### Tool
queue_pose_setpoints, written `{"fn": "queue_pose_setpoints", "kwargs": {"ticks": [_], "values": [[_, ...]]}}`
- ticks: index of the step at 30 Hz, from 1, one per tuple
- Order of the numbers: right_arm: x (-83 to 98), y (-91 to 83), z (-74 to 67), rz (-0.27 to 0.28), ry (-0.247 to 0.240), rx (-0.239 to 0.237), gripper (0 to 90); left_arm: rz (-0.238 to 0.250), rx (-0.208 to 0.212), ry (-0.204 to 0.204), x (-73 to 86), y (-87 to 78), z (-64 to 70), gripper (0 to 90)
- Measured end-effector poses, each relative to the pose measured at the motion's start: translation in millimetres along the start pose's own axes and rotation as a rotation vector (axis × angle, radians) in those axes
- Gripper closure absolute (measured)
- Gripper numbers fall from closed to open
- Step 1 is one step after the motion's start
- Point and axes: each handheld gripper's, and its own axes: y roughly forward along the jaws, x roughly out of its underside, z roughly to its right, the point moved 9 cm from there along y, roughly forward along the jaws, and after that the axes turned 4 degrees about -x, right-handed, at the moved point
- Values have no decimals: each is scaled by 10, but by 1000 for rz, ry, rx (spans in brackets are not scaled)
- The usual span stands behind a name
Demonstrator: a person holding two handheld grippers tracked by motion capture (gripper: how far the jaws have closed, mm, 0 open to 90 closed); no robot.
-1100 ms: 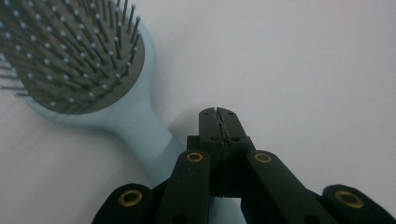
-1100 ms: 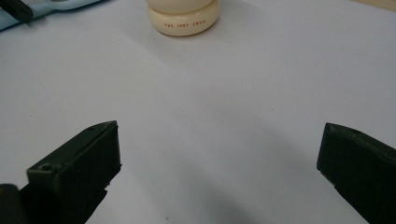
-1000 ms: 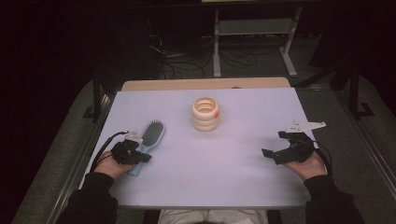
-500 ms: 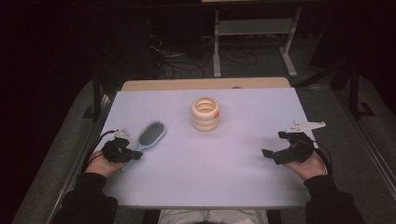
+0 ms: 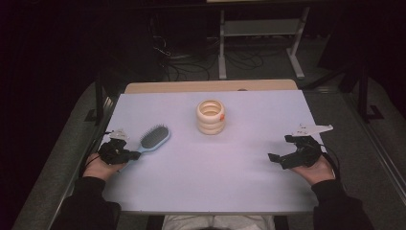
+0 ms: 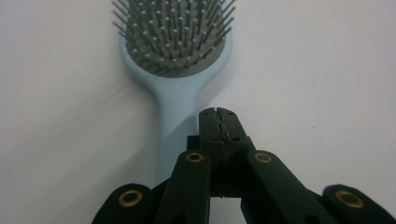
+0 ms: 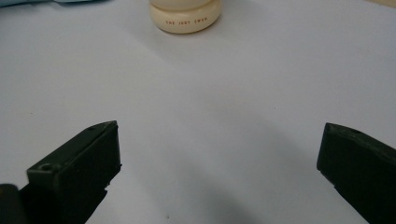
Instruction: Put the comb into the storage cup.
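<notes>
At lower left, the left gripper (image 6: 218, 112) sits pinched together beside the brush (image 6: 173, 56) handle, while the right gripper (image 7: 219, 154) gapes wide.

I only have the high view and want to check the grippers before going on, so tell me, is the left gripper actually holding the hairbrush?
Observer: No. The left gripper has its jaws shut together, empty, just right of the hairbrush handle in its own view.
Operator: And the right one?
Observer: The right gripper is wide open over bare table, nothing between its jaws.
Operator: What is it aimed at?
Observer: The cream ringed container; small red lettering runs along its bottom ring.
</notes>
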Motion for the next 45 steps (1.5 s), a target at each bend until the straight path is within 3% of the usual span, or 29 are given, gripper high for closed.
{"fn": "queue_pose_setpoints", "kwargs": {"ticks": [4, 16, 28, 33, 36, 38, 40, 45], "values": [[0, 3, -1, -1, -1, -1, 0, -21, -25, 6, 7, 22, -34, 900], [5, 15, -2, -8, -6, -3, 0, -20, -79, -7, 8, 9, -158, 900], [6, 16, -6, -8, -5, -9, 0, 30, -106, -18, 15, -140, -241, 888], [15, 25, 4, -12, 3, -8, 0, 70, -111, 28, -93, -261, -191, 813], [17, 26, 16, -10, 10, -8, 0, 87, -87, 31, -136, -299, -165, 764], [23, 37, 20, -14, 10, -10, 0, 93, -50, 49, -173, -331, -154, 668], [29, 40, 17, -19, 10, -9, 0, 98, -40, 60, -189, -339, -149, 636], [34, 43, 18, -22, 10, -9, 0, 97, -29, 106, -259, -369, -133, 430]]}}
